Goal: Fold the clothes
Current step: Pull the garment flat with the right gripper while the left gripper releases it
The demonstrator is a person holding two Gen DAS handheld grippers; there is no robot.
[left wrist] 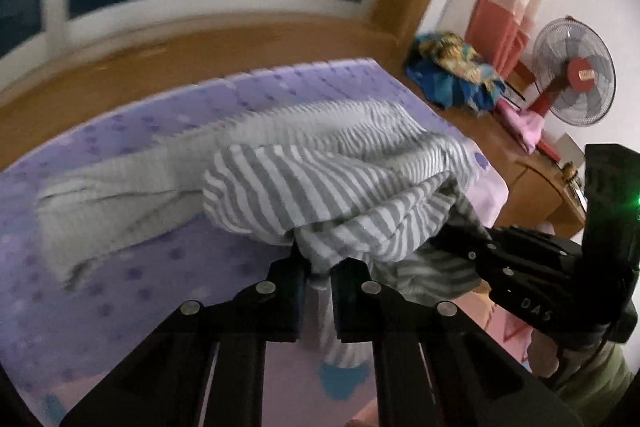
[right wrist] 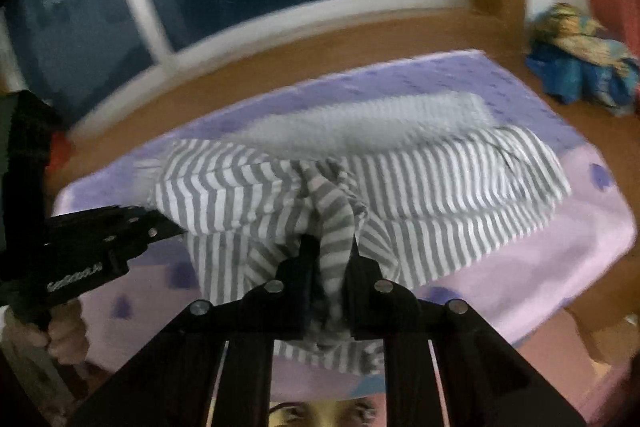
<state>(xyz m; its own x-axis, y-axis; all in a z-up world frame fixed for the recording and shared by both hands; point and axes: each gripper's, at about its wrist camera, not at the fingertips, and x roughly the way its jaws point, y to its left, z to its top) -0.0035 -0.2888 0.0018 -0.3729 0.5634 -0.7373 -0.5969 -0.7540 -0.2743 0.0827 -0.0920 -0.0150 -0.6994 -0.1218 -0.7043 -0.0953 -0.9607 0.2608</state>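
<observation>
While my left gripper (left wrist: 320,277) pinches a bunched fold of the striped shirt (left wrist: 320,187), the rest drapes over the purple mat (left wrist: 120,155), near its right edge. From the right wrist, my right gripper (right wrist: 334,269) likewise pinches the shirt (right wrist: 440,179), lifted above the mat's (right wrist: 560,247) near edge.

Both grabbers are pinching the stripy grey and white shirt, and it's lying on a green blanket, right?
Not green: the blanket is purple and pink, as the right wrist view shows. Both the left gripper and right gripper do pinch the stripy shirt.
</observation>
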